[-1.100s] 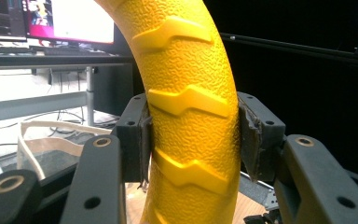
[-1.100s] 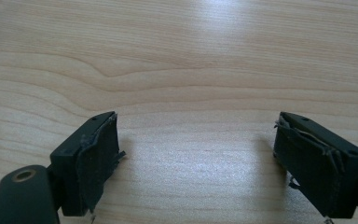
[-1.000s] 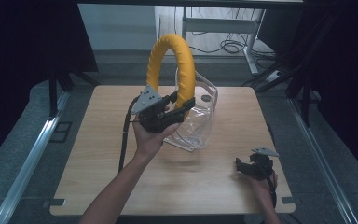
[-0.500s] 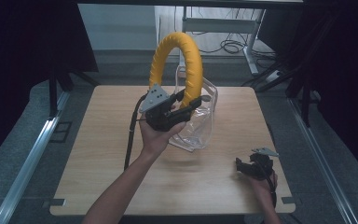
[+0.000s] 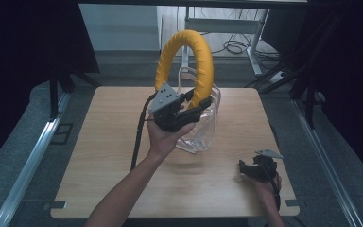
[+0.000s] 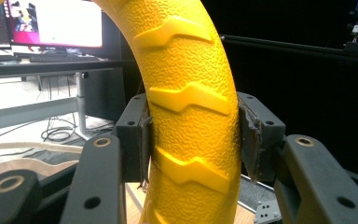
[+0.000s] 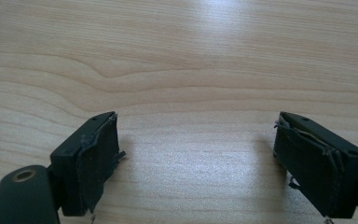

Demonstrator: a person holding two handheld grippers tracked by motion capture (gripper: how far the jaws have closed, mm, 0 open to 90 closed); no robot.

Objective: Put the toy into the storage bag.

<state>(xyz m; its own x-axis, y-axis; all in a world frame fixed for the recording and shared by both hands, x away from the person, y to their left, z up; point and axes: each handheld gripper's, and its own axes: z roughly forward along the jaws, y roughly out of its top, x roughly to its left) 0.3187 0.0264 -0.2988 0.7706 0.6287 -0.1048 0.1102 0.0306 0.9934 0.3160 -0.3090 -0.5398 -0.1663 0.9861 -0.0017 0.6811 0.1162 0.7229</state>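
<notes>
Left gripper [image 5: 196, 105] is clamping hard on the yellow ring [image 5: 189, 59], pads pressing in from both sides of its ridged band — you can see that squeeze up close in the left gripper view, where the ring [image 6: 186, 116] is filling the gap between the jaws. It is holding the ring upright in the air, arching up and away from the tool, with the clear plastic bag [image 5: 203, 127] standing on the table [image 5: 99, 179] just beyond and below the jaws. Right gripper [image 5: 246, 166] is resting low near the table's near right corner, well apart from the action, jaws standing wide with nothing but bare wood between them.

As for progress, the pick-up is looking done: the ring is off the table and firmly held. What seems left is getting it down into the bag, and the bag's mouth is sitting right under the ring's lower end, so the lowering is looking like the next job. The free hand may be needed to steady that floppy bag.

Compared with a second ago, the ring is sitting a touch farther right and more squarely over the bag; the right gripper is keeping its spot.
</notes>
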